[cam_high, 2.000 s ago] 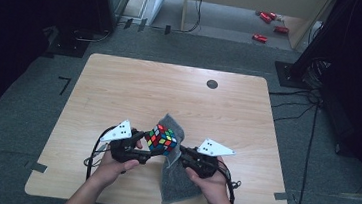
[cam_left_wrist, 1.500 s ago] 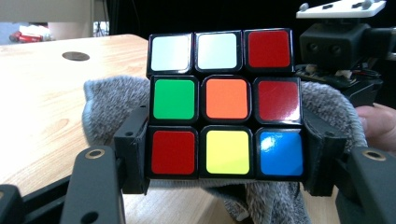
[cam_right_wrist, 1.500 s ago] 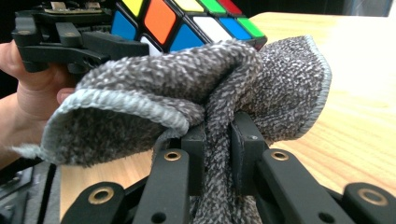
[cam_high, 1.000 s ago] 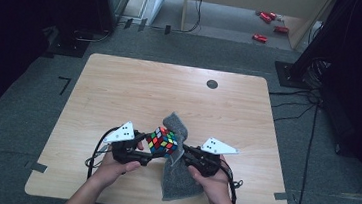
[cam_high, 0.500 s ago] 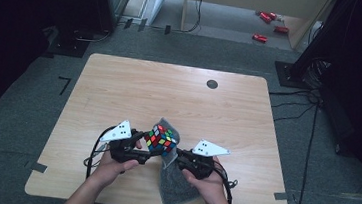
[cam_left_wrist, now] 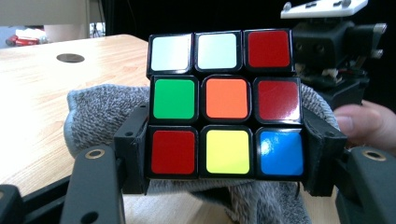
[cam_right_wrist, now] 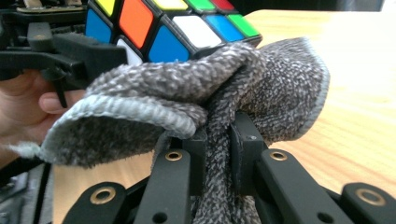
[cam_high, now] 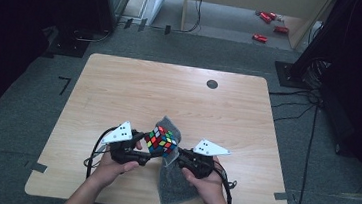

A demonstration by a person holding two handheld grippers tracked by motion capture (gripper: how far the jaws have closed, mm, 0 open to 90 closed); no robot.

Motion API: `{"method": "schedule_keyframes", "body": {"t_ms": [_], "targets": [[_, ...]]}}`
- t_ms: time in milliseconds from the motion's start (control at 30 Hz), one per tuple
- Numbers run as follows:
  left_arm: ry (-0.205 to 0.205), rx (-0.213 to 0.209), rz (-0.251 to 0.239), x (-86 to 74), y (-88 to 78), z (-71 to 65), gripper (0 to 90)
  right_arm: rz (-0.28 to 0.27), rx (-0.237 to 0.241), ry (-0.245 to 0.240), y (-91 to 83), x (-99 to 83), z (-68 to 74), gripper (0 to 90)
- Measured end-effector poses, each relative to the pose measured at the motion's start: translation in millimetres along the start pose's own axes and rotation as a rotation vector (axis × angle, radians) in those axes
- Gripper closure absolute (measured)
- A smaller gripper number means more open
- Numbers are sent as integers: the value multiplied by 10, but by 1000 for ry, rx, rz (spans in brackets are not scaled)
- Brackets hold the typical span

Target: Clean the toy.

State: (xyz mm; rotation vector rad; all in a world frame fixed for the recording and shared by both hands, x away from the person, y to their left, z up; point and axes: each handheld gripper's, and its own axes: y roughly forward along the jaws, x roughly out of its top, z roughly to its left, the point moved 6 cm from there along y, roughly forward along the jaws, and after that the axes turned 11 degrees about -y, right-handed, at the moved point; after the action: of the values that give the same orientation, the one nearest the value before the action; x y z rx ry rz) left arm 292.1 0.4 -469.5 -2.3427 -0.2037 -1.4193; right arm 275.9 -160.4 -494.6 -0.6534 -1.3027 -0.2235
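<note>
Gripping the puzzle cube (cam_left_wrist: 224, 105), the left gripper (cam_high: 140, 151) has barely shifted; the right gripper (cam_high: 183, 158), fingers clamped on the grey cloth (cam_right_wrist: 261, 88), sits slightly nearer. Cloth hides the cube's underside above the tabletop (cam_high: 119, 91).

A glossy plastic puzzle cube (cam_left_wrist: 225, 104) with smooth coloured stickers is clamped between matt black plastic jaws. A rough, nubbly grey terry cloth (cam_right_wrist: 261, 88) is pinched between the other matt jaws. Pale, smooth wood-grain table (cam_high: 135, 90) lies beneath.
</note>
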Motion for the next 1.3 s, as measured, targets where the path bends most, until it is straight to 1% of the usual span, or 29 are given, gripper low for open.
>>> {"method": "schedule_keyframes", "body": {"t_ms": [33,67,167,200,267,300,367,400,433,467,500,567,667,733,800,867,933,1000,1033,1100,1133,1167,1200,1267,1300], "targets": [[12,9,6,-5,1,2,346,-5,-15,-7,-22,22,-19,798],[21,17,13,-13,6,1,346,-18,-35,-4,-61,54,-50,798],[55,41,41,-48,34,-7,346,-96,-102,38,-224,169,-167,800],[69,47,54,-68,55,-18,346,-120,-120,47,-274,202,-185,800],[98,54,82,-111,108,-54,346,-154,-143,44,-333,262,-179,799],[117,57,100,-136,141,-82,346,-163,-146,37,-348,290,-158,799],[173,70,138,-186,208,-152,346,-190,-130,24,-358,351,-80,799],[199,79,148,-204,234,-184,345,-200,-114,16,-355,377,-32,799],[210,80,151,-212,251,-210,346,-210,-106,2,-348,396,9,799],[211,74,150,-212,258,-227,346,-212,-103,-8,-336,404,37,799],[211,75,147,-207,258,-233,346,-209,-98,-4,-317,397,51,798],[213,78,143,-195,240,-227,346,-211,-102,17,-289,359,45,798],[189,71,119,-151,189,-205,346,-173,-149,35,-255,257,-34,798],[169,65,105,-131,170,-189,346,-162,-154,64,-251,221,-77,798],[162,57,106,-142,179,-182,346,-158,-150,67,-264,238,-70,796],[174,72,129,-177,214,-179,346,-164,-137,57,-269,280,-28,794],[189,85,153,-220,256,-192,346,-181,-114,44,-273,338,50,791],[195,79,154,-230,270,-219,346,-186,-108,20,-268,373,98,788],[202,81,153,-222,263,-223,346,-185,-108,17,-265,373,97,786],[203,82,141,-200,243,-222,346,-189,-109,45,-266,342,52,786],[194,78,128,-181,223,-216,346,-182,-118,54,-262,313,18,787],[182,73,118,-161,203,-203,346,-170,-135,50,-254,279,-18,788],[171,71,109,-145,186,-187,346,-162,-146,58,-251,248,-44,789],[155,76,99,-131,164,-152,346,-156,-149,72,-243,223,-70,790],[149,76,97,-133,162,-142,346,-154,-151,67,-240,227,-63,792]]}}
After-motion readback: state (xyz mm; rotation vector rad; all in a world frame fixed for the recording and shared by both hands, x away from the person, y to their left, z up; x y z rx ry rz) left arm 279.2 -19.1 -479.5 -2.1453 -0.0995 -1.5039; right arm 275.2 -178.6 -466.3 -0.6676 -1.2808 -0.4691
